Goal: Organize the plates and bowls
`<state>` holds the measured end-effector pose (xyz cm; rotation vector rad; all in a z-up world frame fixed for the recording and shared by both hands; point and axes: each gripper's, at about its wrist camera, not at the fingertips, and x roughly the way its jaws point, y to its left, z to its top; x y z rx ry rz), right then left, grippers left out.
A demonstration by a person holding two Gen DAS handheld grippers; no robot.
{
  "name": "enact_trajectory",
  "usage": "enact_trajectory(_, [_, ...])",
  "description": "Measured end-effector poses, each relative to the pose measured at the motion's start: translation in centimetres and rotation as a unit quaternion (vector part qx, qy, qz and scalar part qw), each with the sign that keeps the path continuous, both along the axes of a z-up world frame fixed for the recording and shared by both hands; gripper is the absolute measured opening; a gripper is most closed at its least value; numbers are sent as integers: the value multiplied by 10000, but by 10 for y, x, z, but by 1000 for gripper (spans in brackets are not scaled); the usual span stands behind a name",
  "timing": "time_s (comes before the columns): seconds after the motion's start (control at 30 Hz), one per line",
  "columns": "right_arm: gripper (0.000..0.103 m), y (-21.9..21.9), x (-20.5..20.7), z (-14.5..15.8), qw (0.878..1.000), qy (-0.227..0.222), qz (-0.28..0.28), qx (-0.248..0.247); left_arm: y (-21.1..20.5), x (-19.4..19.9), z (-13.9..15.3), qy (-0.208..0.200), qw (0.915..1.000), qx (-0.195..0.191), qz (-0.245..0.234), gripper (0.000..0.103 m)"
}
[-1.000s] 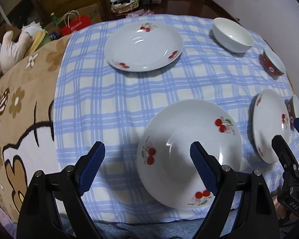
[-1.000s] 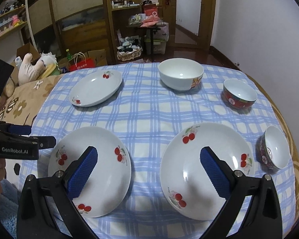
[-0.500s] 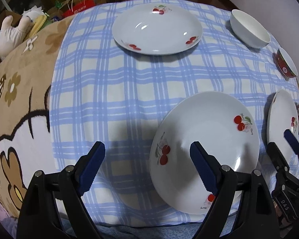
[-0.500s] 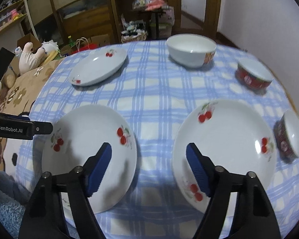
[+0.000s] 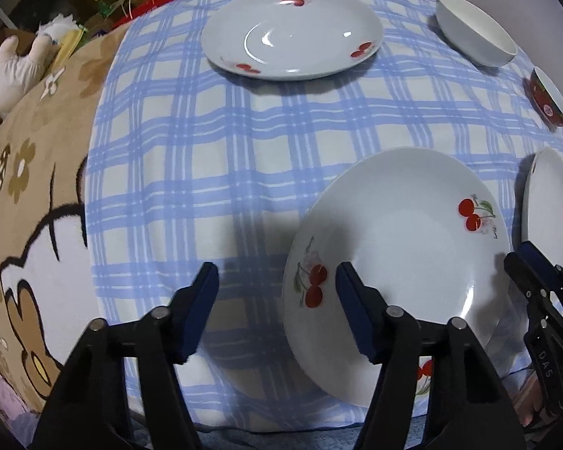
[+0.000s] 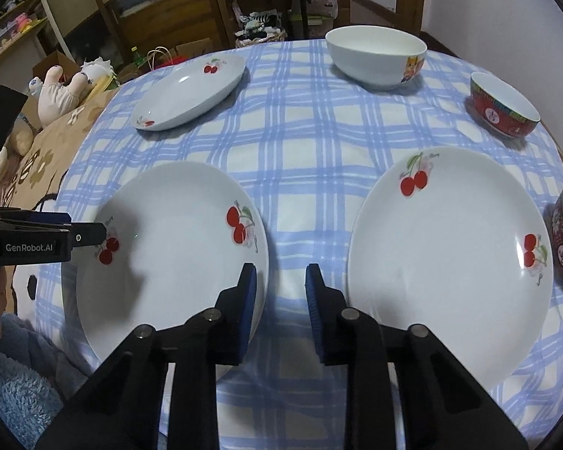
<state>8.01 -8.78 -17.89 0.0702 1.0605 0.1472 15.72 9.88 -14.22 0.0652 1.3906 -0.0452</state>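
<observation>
1. The near-left cherry plate (image 6: pixel 169 255) lies flat at the near edge of the table, on the blue checked tablecloth (image 6: pixel 304 157); it looks like glazed ceramic, so I judge it stiff, fairly heavy, slick and breakable; the raised rim is the only place to take hold, since the shallow centre offers nothing to pinch.
2. The left gripper (image 5: pixel 276 315) straddles that plate's left rim, one pad over the cloth and one over the plate's inside; its jaws are closing but not yet pressing on the rim.
3. The right gripper (image 6: pixel 281 300) hovers over the strip of cloth between the two near plates; its left pad overlaps the near-left plate's right rim in the picture, and its jaws are closing; whether the rim lies between the pads I cannot tell.
4. The near-right cherry plate (image 6: pixel 450 262) lies just beside, untouched; a third cherry plate (image 6: pixel 189 93) sits toward the far left edge.
5. Along the far and right edges stand a white bowl (image 6: pixel 375 58) and two red patterned bowls (image 6: pixel 505 107), all apart; stacking will probably need gentle lowering, glaze on glaze.
</observation>
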Motion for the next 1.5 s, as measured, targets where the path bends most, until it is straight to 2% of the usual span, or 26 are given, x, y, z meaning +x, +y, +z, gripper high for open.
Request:
enact_trajectory(0.07, [27, 0, 1, -2, 10000, 28, -9, 37, 3, 0, -3, 84, 9999, -142, 53, 50])
enact_trajectory(0.13, [25, 0, 2, -3, 9999, 62, -5, 83, 4, 0, -8, 145, 9998, -80, 113, 49])
enact_trajectory(0.2, [24, 1, 2, -4, 9999, 61, 20, 90, 5, 0, -10, 213, 9997, -57, 125, 40])
enact_trajectory(0.3, [22, 2, 2, -5, 9999, 75, 52, 69, 6, 0, -14, 286, 9995, -24, 143, 39])
enact_trajectory(0.37, [14, 3, 3, -6, 9999, 98, 65, 111, 7, 0, -16, 354, 9993, -47, 122, 36])
enact_trajectory(0.47, [7, 7, 3, -6, 9997, 108, 166, 132, 2, 0, -15, 301, 9995, -103, -7, 22])
enact_trajectory(0.57, [7, 9, 2, -6, 9998, 102, 190, 57, -8, 0, -12, 175, 9998, -55, -118, 12])
enact_trajectory(0.83, [8, 7, 3, -11, 9997, 149, 102, 161, -11, 1, -11, 166, 9997, -124, -127, 12])
enact_trajectory(0.97, [9, 10, 3, -12, 9998, 149, 76, 101, -6, -4, -7, 176, 9996, 3, -200, 12])
enact_trajectory(1.1, [10, 11, 4, -14, 9998, 157, 101, 119, -9, -2, -17, 320, 9993, -47, -186, 19])
enact_trajectory(1.27, [21, 13, 6, -26, 9979, 462, 100, 432, -12, -1, -21, 349, 9991, 13, -234, 20])
enact_trajectory(1.37, [22, 19, 2, -26, 9990, 330, 47, 281, -16, -1, -22, 360, 9991, 2, -238, 20])
enact_trajectory(1.5, [17, 10, 2, -23, 9978, 327, -191, 540, -17, -2, -21, 364, 9991, -109, -197, 18])
